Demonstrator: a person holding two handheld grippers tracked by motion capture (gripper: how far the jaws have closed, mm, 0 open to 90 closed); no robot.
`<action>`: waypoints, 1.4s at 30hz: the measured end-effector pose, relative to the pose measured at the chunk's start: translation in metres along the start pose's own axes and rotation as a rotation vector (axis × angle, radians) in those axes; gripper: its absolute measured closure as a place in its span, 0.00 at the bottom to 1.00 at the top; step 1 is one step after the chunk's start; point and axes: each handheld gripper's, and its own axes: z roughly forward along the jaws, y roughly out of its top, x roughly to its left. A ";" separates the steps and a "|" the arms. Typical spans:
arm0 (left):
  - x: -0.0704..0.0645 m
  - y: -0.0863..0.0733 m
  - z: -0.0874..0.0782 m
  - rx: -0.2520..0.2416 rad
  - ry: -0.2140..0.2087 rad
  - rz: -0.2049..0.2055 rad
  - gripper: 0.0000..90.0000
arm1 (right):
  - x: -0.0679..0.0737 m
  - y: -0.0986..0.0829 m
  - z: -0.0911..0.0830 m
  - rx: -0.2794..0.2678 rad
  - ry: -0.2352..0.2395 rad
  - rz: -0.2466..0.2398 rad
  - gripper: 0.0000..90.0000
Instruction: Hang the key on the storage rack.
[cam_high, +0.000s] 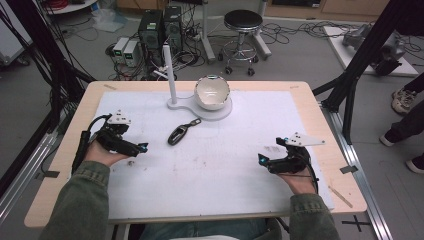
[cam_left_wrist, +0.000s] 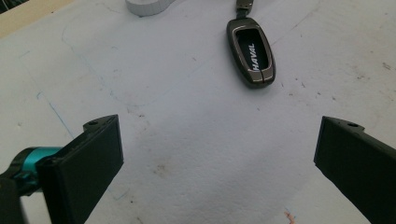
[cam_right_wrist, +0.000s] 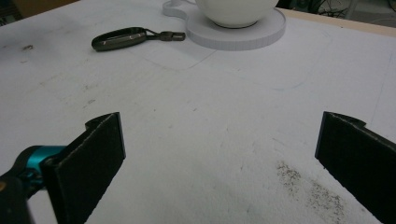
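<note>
On white mat of bench (cam_high: 310, 107), car key fob (cam_high: 178, 134) lies flat, HAVAL lettering up, short strap end toward white stand (cam_high: 172, 75). White bowl (cam_high: 212, 92) sits on stand's round base, just beyond fob. Left tool (cam_high: 141, 148) rests low at left of mat, jaws wide apart, nothing between them; fob near, ahead of it, not touching. Right tool (cam_high: 261, 160) rests at right of mat, jaws also wide apart, empty, well apart from fob. Person's green sleeves (cam_high: 80, 200) at near edge.
</note>
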 end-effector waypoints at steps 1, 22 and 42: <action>0.001 0.004 0.001 0.009 0.002 0.010 0.02 | 0.000 0.000 0.000 0.000 0.000 0.000 0.01; 0.000 0.038 0.020 0.065 -0.015 0.040 0.02 | 0.000 0.000 0.001 0.006 0.002 0.000 0.01; -0.007 0.089 0.057 0.159 -0.035 0.145 0.02 | -0.001 -0.001 0.001 0.021 -0.003 0.004 0.01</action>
